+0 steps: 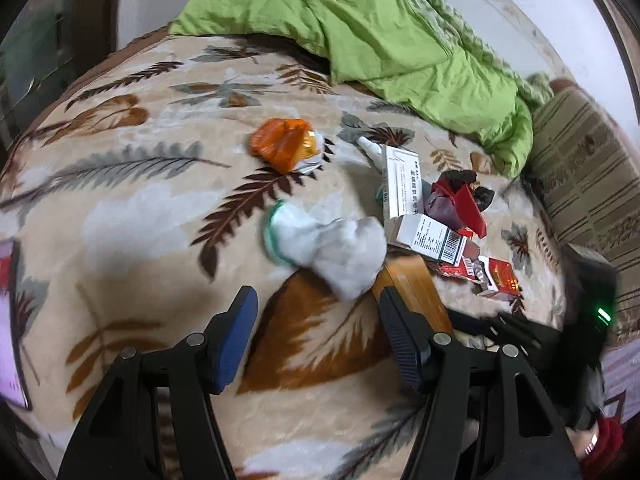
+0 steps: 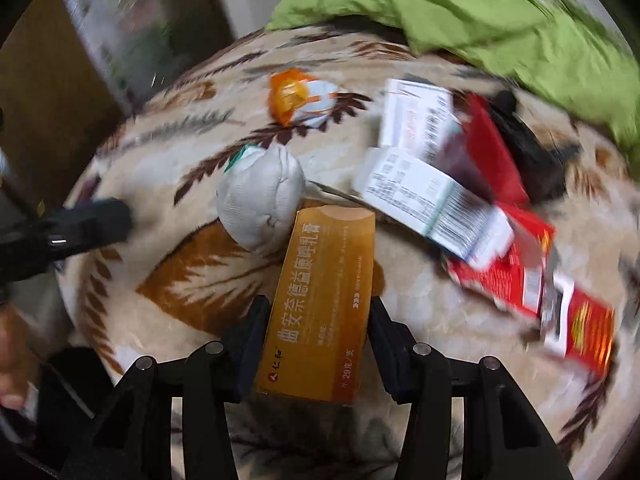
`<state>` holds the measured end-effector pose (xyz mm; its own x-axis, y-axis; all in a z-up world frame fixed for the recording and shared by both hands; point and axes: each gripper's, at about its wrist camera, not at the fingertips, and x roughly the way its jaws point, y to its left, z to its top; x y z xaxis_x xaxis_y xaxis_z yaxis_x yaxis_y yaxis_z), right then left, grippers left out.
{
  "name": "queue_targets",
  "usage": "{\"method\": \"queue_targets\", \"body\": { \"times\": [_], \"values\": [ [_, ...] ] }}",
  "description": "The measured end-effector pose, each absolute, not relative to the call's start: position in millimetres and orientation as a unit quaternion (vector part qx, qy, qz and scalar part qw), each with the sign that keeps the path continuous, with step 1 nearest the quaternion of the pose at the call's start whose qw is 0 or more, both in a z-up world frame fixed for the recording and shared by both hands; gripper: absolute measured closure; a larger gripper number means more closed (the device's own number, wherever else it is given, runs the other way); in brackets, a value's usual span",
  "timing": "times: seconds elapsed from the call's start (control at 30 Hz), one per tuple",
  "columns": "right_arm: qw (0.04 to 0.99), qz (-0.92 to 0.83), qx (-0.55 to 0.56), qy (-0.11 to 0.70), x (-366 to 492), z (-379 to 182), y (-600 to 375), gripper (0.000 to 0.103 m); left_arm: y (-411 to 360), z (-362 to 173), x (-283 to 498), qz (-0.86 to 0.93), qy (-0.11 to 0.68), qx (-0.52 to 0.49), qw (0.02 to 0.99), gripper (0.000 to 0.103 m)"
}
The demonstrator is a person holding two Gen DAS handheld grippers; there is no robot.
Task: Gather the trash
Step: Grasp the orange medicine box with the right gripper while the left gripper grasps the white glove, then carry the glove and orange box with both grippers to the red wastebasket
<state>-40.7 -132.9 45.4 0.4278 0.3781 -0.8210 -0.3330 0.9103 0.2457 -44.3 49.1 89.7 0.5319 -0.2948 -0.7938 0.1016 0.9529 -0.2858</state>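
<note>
Trash lies on a leaf-patterned blanket point(image 1: 140, 208). My right gripper point(image 2: 318, 320) is shut on an orange ointment box point(image 2: 320, 300), which also shows in the left wrist view point(image 1: 412, 292). My left gripper point(image 1: 316, 320) is open and empty, just short of a grey-white sock point(image 1: 340, 248), which also shows in the right wrist view point(image 2: 260, 196). Further off lie an orange wrapper point(image 1: 284, 144), white medicine boxes point(image 1: 400, 184), a barcode box point(image 2: 432, 204), a red cigarette pack point(image 2: 560, 300) and a white tube point(image 1: 366, 146).
A crumpled green quilt point(image 1: 380, 32) covers the far side of the bed. A striped pillow point(image 1: 584, 176) lies at the right. A dark red-and-black item point(image 1: 460, 196) sits behind the boxes. The other gripper's black body point(image 2: 72, 228) shows at the left.
</note>
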Motion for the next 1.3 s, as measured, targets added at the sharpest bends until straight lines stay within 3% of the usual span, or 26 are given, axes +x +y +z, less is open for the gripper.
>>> {"method": "queue_targets", "body": {
  "times": [0.13,0.3,0.37,0.4,0.57,1.3],
  "values": [
    [0.848,0.195,0.059,0.488,-68,52,-154,0.052,18,79,-20,-0.118,0.474,-0.059,0.870,0.033],
    [0.857,0.168,0.101,0.477,-103,60,-178,0.052,-10,56,7,-0.110,0.478,-0.018,0.871,0.034],
    [0.864,0.159,0.113,0.465,-115,63,-187,0.052,-15,48,15,-0.103,0.479,-0.011,0.872,0.047],
    [0.865,0.157,0.120,0.461,-118,63,-188,0.052,-16,45,18,-0.098,0.477,-0.009,0.874,0.059],
    [0.876,0.148,0.150,0.433,-130,68,-203,0.052,-7,45,14,-0.096,0.458,-0.031,0.883,0.072],
    [0.896,0.118,0.127,0.410,-137,72,-201,0.052,-6,93,-104,-0.175,0.400,-0.019,0.899,0.073]
  ]
}}
